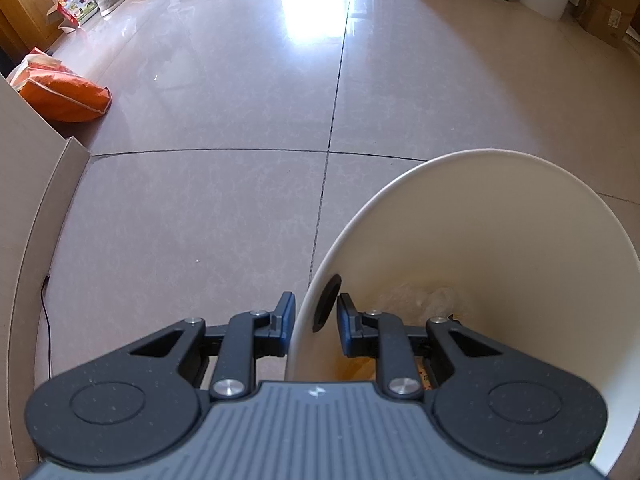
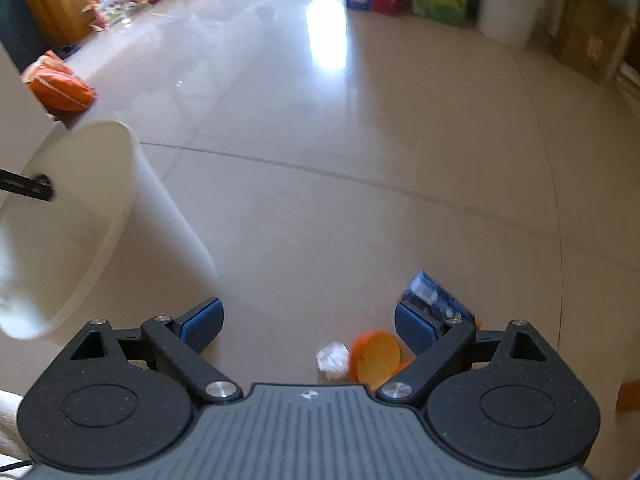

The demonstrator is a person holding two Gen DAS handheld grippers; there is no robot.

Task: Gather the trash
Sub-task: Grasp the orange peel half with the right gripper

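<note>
The left gripper (image 1: 312, 326) is clamped on the near rim of a white bin (image 1: 500, 240), one finger outside the wall and one inside, pinching the thin plastic between them. The bin is tilted and, as far as the right wrist view shows, lifted off the floor (image 1: 240, 220). Down in its bottom lie a crumpled clear wrapper (image 1: 424, 298) and something yellow-orange, partly hidden behind the fingers. So some trash appears to be collected already.

The right gripper (image 2: 308, 326) has its fingers wide apart with nothing between them. It points down at the floor, where three pieces of trash lie close together just past and under its right finger: a crumpled white paper ball (image 2: 332, 360), an orange round lid (image 2: 376, 356) touching or almost touching the paper, and a blue packet (image 2: 436, 296) beyond them, partly covered by the finger. The view is blurred, so finer detail of these is hard to tell.

Judging from this, the task is partway done: the bin has contents, and at least these three pieces remain on the floor, well to the right of the bin. The paper ball looks like the nearest pick. Clutter along the far edges of the floor, such as an orange bag (image 1: 64, 96) on the left, may or may not count as trash.
</note>
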